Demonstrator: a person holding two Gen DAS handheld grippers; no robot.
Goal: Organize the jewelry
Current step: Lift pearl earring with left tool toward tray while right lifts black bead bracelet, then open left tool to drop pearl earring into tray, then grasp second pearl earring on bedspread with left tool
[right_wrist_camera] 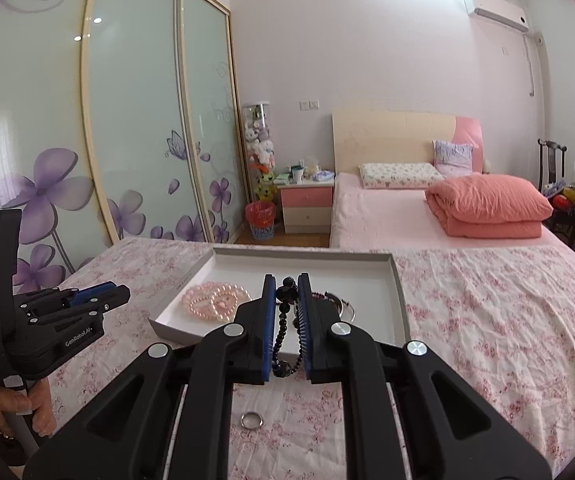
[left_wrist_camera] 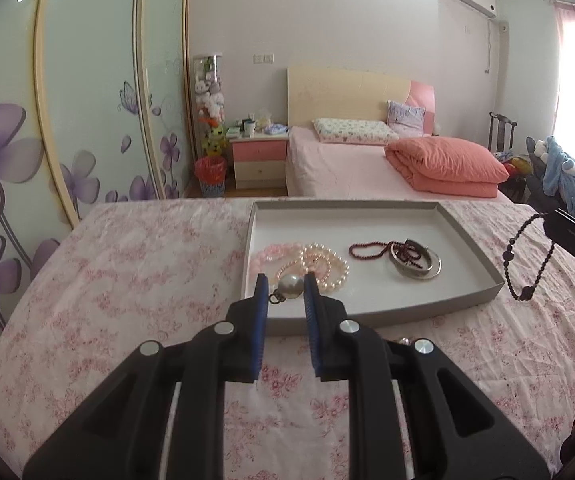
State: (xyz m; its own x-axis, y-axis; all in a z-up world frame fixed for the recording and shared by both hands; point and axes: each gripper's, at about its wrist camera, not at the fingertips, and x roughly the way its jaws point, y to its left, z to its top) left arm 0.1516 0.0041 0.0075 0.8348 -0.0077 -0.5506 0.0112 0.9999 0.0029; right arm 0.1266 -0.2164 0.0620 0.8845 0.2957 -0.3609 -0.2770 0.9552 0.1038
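Across the flowered pink cloth (left_wrist_camera: 135,280) that covers the near surface sits a shallow grey tray (left_wrist_camera: 375,312), and most of the jewelry already lies in it: a heap of pink and pearl bead strands (left_wrist_camera: 307,264) at its left, a dark red bead string (left_wrist_camera: 367,249) and a pair of metal bangles (left_wrist_camera: 419,266) at its right. Both hand-held tools hang above the cloth at the tray's near edge, each carrying a piece. The left gripper (left_wrist_camera: 285,286) has its blue pads drawn in narrow on a large pearl pendant (left_wrist_camera: 292,286) with a small dark metal loop beside it. The right gripper (right_wrist_camera: 286,296) is pinched almost closed on a black bead bracelet (right_wrist_camera: 285,320), which droops in a loop below its fingers and shows in the left view dangling at the right edge. A small silver ring (right_wrist_camera: 251,420) lies alone on the cloth, under the right gripper and outside the tray. By my reading the step in hand is the carry: two pieces lifted and on their way to the tray. Next, each tool needs to travel forward over the rim, come down onto a bare patch of the white floor, and let go without dragging the strands already laid. The ring would be left for a later pick.
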